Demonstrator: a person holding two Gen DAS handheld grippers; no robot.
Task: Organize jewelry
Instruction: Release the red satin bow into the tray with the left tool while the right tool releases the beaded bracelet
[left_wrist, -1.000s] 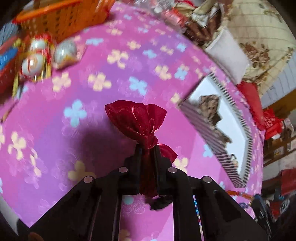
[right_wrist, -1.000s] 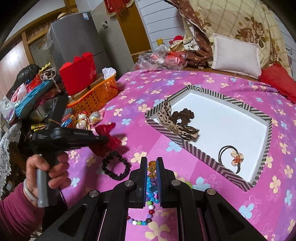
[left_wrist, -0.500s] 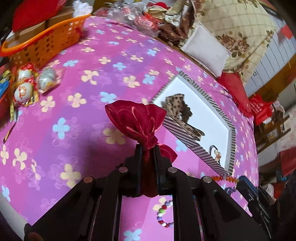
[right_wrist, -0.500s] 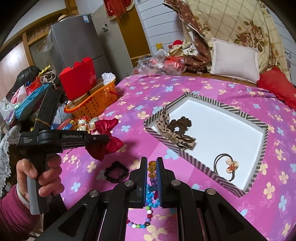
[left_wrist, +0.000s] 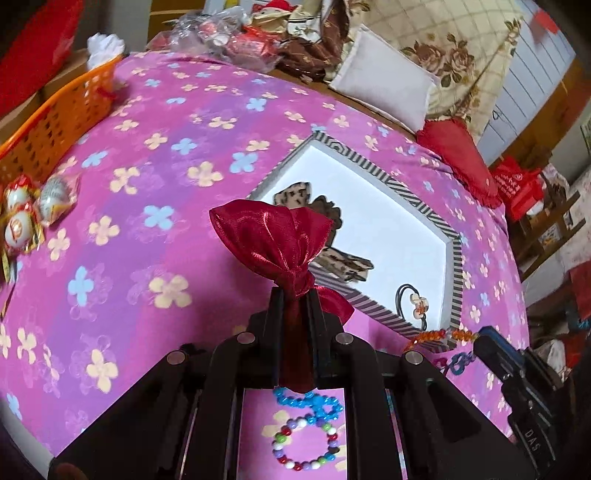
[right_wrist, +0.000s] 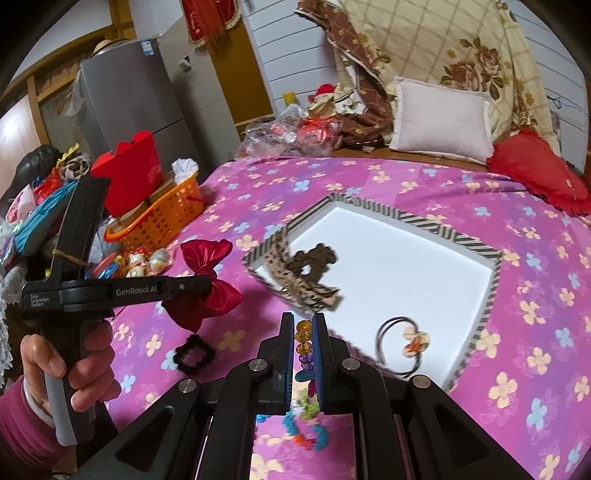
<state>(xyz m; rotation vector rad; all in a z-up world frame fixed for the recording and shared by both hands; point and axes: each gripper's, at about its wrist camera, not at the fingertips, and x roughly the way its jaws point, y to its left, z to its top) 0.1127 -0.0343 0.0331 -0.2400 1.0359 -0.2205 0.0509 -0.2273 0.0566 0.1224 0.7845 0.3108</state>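
Observation:
My left gripper (left_wrist: 295, 295) is shut on a red satin bow (left_wrist: 273, 240) and holds it above the pink flowered cloth, left of the striped white tray (left_wrist: 417, 206). It also shows in the right wrist view (right_wrist: 210, 284) with the bow (right_wrist: 210, 273). My right gripper (right_wrist: 303, 325) is shut on a strand of amber and coloured beads (right_wrist: 303, 336), near the tray's (right_wrist: 491, 288) front edge. In the tray lie a leopard-print bow (right_wrist: 299, 277), a brown scrunchie (right_wrist: 314, 258) and a black hair tie with a flower (right_wrist: 406, 339).
A black scrunchie (right_wrist: 194, 354) lies on the cloth under the left gripper. Bead bracelets (left_wrist: 306, 443) lie near the front edge. An orange basket (right_wrist: 159, 218) and wrapped sweets (right_wrist: 144, 262) stand at the left. Pillows (right_wrist: 439, 122) lie behind.
My left gripper has lifted and swung right with the red bow, toward the tray. My right gripper has risen and moved closer to the tray with the beads.

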